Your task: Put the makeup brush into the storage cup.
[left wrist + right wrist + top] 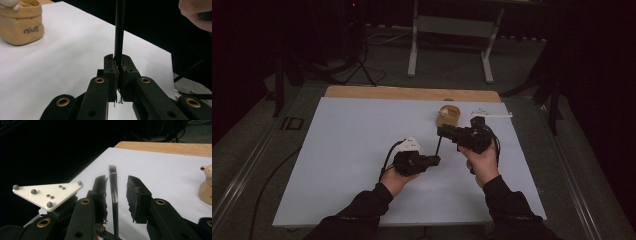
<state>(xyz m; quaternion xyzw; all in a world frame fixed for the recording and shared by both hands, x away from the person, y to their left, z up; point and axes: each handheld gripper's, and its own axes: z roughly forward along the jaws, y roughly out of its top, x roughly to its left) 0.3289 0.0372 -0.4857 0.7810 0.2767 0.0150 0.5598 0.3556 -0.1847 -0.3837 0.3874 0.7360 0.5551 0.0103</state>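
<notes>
— Two grippers share one slim makeup brush above the white sheet. Who has it?

— Left gripper is clamped shut on the black handle, which stands up out of its jaws. Right gripper has the bristle end between its pads, but a gap shows on both sides, so it is open around the brush, not yet pressing.

— How will it handle?

— Light and stiff along the handle, I'd judge, but thin and smooth, so it could swivel in a pinch. The bristles are soft and would splay.

— So where to grab?

— On the metal ferrule or handle just below the bristles. The tan pouch sits well apart at the far side.
</notes>
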